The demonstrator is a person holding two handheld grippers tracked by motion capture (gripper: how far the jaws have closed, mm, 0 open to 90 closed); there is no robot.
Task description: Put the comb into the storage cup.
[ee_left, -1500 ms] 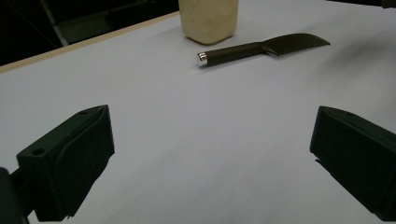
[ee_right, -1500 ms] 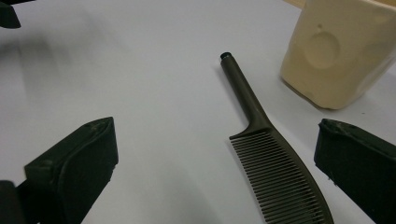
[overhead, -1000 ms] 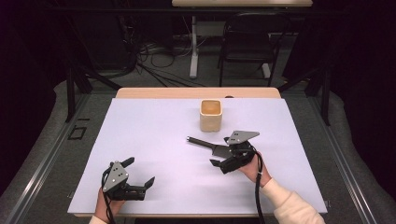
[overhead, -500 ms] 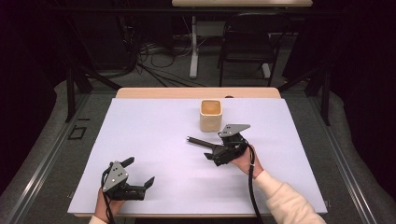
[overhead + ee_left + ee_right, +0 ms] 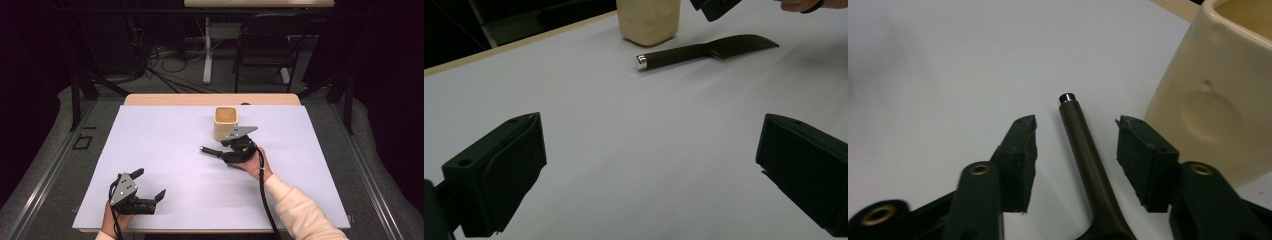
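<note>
Right gripper view: right claw (image 5: 1075, 150), half-closed and closing, straddles knife handle (image 5: 1083, 150) untouched.

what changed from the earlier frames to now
The right gripper slid left across the white table cover to the dark brown, metal-capped knife handle. Its jaws have just been closing, with the handle between them, pads not yet touching. The knife, the cream square ceramic cup and the open left gripper stayed put.
</note>
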